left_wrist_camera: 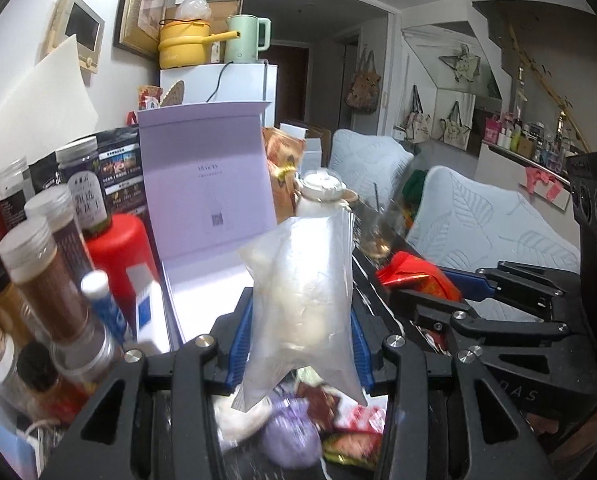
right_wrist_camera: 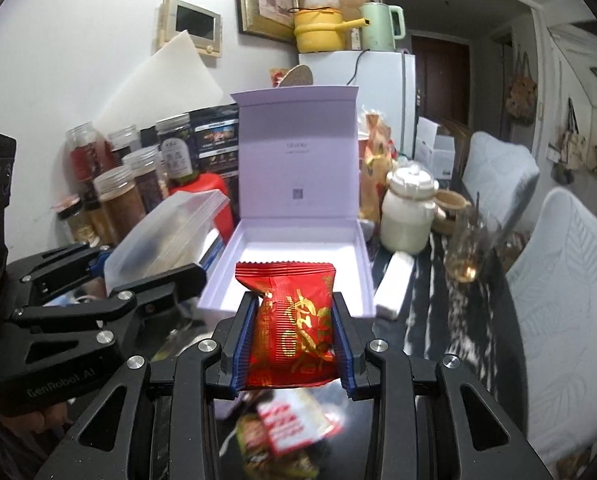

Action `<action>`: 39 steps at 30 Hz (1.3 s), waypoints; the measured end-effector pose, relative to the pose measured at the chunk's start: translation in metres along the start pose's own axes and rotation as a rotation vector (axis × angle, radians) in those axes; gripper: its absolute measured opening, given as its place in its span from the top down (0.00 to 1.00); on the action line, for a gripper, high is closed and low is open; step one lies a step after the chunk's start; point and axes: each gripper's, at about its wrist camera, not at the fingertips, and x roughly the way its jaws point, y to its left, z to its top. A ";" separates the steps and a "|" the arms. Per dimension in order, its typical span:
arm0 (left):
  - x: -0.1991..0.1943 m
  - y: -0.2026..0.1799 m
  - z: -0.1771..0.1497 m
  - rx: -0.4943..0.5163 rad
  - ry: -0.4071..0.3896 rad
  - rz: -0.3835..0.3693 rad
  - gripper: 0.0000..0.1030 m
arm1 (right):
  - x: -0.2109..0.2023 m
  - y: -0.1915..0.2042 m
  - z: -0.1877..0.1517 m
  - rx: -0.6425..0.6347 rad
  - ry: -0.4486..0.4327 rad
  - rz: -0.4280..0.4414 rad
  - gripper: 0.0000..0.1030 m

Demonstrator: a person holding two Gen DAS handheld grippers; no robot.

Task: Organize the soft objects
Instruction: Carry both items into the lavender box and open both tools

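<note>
1. Left gripper (left_wrist_camera: 298,344), low centre of its view, pinches a clear bag (left_wrist_camera: 302,300) of pale soft stuff, lifted.
2. Right gripper (right_wrist_camera: 294,340) pinches a red packet (right_wrist_camera: 294,320) before the open lilac box (right_wrist_camera: 298,248), frame centre.
3. Step, I judge: carrying. Next: lower both inside, then release.

A red packet (right_wrist_camera: 294,324) printed with gold characters and fine ribbing is seen between blue pads (right_wrist_camera: 244,340) on a black gripper (right_wrist_camera: 294,344). A clear, cloudy bag (left_wrist_camera: 302,300) with off-white contents is shown. The open box (right_wrist_camera: 298,200) is pale lilac with a white floor. A yellow pot (right_wrist_camera: 318,32) and a mint-green kettle (right_wrist_camera: 380,26) are set on a white fridge (right_wrist_camera: 378,96)
</note>
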 end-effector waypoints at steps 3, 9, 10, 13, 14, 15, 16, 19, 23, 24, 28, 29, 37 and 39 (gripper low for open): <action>0.015 0.008 0.011 -0.011 -0.010 0.010 0.59 | 0.011 -0.009 0.014 -0.002 -0.003 -0.002 0.66; 0.054 0.022 0.033 -0.029 -0.009 0.036 0.59 | 0.039 -0.024 0.038 -0.006 -0.013 -0.010 0.66; 0.059 0.024 0.035 -0.028 -0.007 0.039 0.59 | 0.044 -0.025 0.041 -0.006 -0.014 -0.011 0.66; 0.075 0.030 0.044 -0.027 -0.002 0.051 0.59 | 0.060 -0.030 0.052 -0.009 -0.017 -0.017 0.66; 0.079 0.032 0.046 -0.029 -0.002 0.053 0.59 | 0.067 -0.032 0.057 -0.009 -0.017 -0.015 0.66; 0.084 0.033 0.048 -0.030 -0.001 0.057 0.59 | 0.071 -0.034 0.060 -0.010 -0.017 -0.014 0.66; 0.090 0.035 0.051 -0.031 0.000 0.060 0.59 | 0.076 -0.035 0.064 -0.010 -0.018 -0.015 0.66; 0.104 0.041 0.059 -0.036 0.003 0.070 0.59 | 0.091 -0.040 0.073 -0.012 -0.018 -0.014 0.66; 0.125 0.048 0.069 -0.036 0.016 0.091 0.59 | 0.113 -0.048 0.084 -0.005 -0.019 -0.008 0.66; 0.131 0.050 0.070 -0.037 0.022 0.100 0.59 | 0.118 -0.050 0.087 -0.002 -0.020 -0.006 0.66; 0.152 0.060 0.071 -0.046 0.055 0.121 0.59 | 0.142 -0.058 0.096 0.005 -0.005 0.003 0.66; 0.157 0.062 0.070 -0.046 0.068 0.128 0.59 | 0.147 -0.059 0.097 0.004 -0.002 0.007 0.66; 0.193 0.076 0.055 -0.057 0.173 0.163 0.59 | 0.190 -0.064 0.091 -0.001 0.069 0.022 0.66; 0.199 0.079 0.051 -0.063 0.196 0.168 0.59 | 0.197 -0.064 0.088 0.000 0.087 0.020 0.66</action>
